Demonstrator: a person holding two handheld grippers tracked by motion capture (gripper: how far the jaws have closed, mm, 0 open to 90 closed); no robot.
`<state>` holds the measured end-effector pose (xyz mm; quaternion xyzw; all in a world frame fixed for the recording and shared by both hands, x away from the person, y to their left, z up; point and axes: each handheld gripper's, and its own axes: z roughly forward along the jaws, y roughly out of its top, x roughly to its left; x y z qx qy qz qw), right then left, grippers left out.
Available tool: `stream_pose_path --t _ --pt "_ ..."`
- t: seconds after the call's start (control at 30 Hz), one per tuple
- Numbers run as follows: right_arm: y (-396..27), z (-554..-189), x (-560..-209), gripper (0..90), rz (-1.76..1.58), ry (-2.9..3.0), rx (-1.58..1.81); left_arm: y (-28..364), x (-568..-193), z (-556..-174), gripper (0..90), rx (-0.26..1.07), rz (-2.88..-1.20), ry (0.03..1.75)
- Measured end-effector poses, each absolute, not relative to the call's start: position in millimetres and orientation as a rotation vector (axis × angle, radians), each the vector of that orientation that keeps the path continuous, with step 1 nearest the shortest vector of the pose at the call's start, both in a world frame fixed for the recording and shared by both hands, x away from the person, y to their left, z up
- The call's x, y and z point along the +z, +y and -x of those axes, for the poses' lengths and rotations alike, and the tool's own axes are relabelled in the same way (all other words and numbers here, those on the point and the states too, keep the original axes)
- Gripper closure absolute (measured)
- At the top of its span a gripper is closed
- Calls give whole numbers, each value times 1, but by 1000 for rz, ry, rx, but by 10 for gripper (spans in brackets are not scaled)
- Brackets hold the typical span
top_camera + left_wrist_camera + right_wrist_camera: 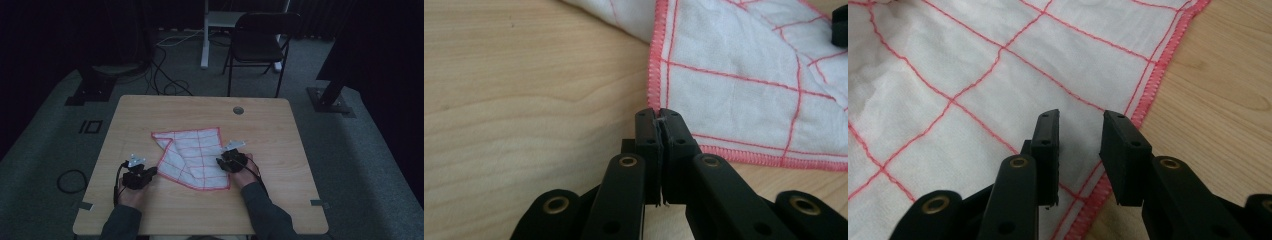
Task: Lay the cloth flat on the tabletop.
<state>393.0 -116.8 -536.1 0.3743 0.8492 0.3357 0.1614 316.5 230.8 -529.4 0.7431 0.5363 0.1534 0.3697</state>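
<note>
A white cloth [192, 157] with a red grid and red hem lies flat on the wooden table [150, 112], its far left part folded over. My left gripper [152, 172] sits at the cloth's near left corner. In the left gripper view its jaws are pressed together [659, 117] where the cloth [744, 75] hem corner runs in between the tips. My right gripper [220, 162] rests over the cloth's right edge. Its jaws [1078, 117] stand apart above the cloth [973, 75] beside the hem, with nothing pinched.
A round cable hole [238, 110] sits near the table's far edge. Behind the table stand a black folding chair [260, 42] and a white desk leg [204, 40]. Cables [167, 82] trail over the grey floor, and stand bases [92, 90] flank the table.
</note>
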Motion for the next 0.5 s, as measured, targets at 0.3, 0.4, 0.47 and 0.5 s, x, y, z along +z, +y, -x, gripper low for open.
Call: stream_pose_path --t 0.3,0.4,0.47,0.5 --pt "-122 -386 -537 692 -1079 2412 970 236 -532 -303 885 393 -1913 1389" --pt "-123 -383 -537 692 -1080 2410 961 237 -532 -298 885 392 -1915 1391" --pt "-124 -381 -537 692 -1079 2408 963 236 -532 -295 885 390 -1918 1393" --pt "-124 -380 -537 692 -1085 2406 966 236 -533 -294 885 388 -1923 1393"
